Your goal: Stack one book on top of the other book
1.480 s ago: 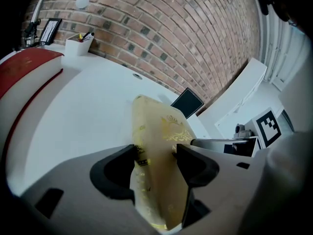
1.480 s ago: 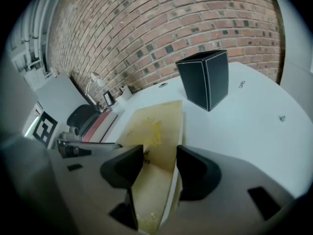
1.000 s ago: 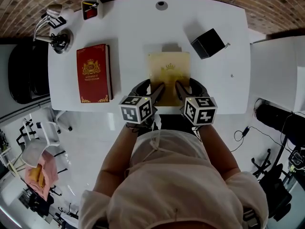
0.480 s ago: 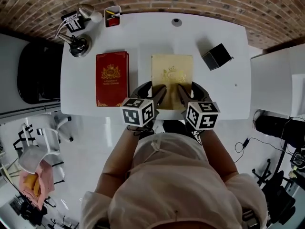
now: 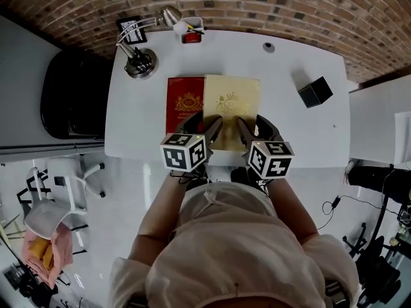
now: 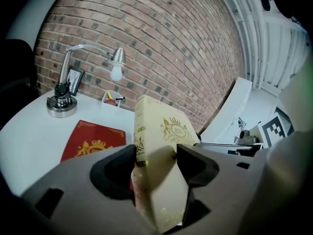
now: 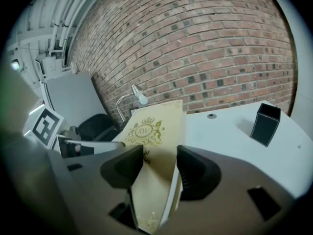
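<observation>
1. Head view: you've got the cream book (image 5: 232, 104) pinched along its near edge by both tongs. Your left gripper (image 5: 204, 124) is near the book's left corner and your right gripper (image 5: 253, 126) near its right. The book's left edge overlaps the right side of the red book (image 5: 183, 101), which lies flat on the white table (image 5: 289, 133). A desk lamp (image 5: 142, 61) stands at the far left, and a black box (image 5: 314, 92) sits well apart on the right.
2. Left gripper view: the jaws are drawn in tight on the cream book — one pad at the spine, the other on the front cover, with no gap showing. The book is tilted, spine to the left. The red book lies flat below it, partly hidden behind the left jaw. You can't tell whether the two books touch. A small white cup (image 6: 111, 98) stands by the brick wall (image 6: 171, 43), beside the lamp.
3. Right gripper view: these jaws are clamped on the cream book too, with the gold-crested cover against the left pad and the page edge towards the right one. The black box stands upright on the table to the right, apart from the book.
</observation>
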`<state>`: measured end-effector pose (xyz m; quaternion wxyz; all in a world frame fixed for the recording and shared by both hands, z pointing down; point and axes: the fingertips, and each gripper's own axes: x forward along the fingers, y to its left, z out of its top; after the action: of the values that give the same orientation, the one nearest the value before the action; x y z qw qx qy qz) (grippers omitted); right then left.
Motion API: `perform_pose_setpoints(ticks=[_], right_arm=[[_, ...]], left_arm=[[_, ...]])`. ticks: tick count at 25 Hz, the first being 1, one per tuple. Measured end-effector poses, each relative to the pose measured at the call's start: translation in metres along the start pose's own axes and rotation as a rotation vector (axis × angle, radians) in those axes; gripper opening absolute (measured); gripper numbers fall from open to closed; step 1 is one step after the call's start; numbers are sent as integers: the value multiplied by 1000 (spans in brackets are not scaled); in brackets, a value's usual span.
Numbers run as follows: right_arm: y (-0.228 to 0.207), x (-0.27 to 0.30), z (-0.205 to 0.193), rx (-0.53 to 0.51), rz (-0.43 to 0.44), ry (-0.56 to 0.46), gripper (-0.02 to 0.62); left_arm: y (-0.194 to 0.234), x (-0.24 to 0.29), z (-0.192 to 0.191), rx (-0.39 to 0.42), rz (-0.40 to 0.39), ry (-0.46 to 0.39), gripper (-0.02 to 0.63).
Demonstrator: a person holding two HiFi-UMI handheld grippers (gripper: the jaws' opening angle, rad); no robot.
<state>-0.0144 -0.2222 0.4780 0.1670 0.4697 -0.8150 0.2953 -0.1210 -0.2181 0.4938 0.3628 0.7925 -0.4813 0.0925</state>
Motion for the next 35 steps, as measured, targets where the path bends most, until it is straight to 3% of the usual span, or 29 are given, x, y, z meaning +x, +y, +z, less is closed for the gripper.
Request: perform_pose_setpoints(ticks=[12, 27, 35], right_arm=[[92, 60, -18, 32, 9, 66, 225], [117, 102, -67, 78, 10, 249, 225], [112, 114, -75, 112, 10, 281, 225]], left_arm=[[97, -58, 10, -12, 36, 35, 259], [153, -64, -34, -99, 74, 141, 259], [163, -56, -41, -143, 82, 157, 259]])
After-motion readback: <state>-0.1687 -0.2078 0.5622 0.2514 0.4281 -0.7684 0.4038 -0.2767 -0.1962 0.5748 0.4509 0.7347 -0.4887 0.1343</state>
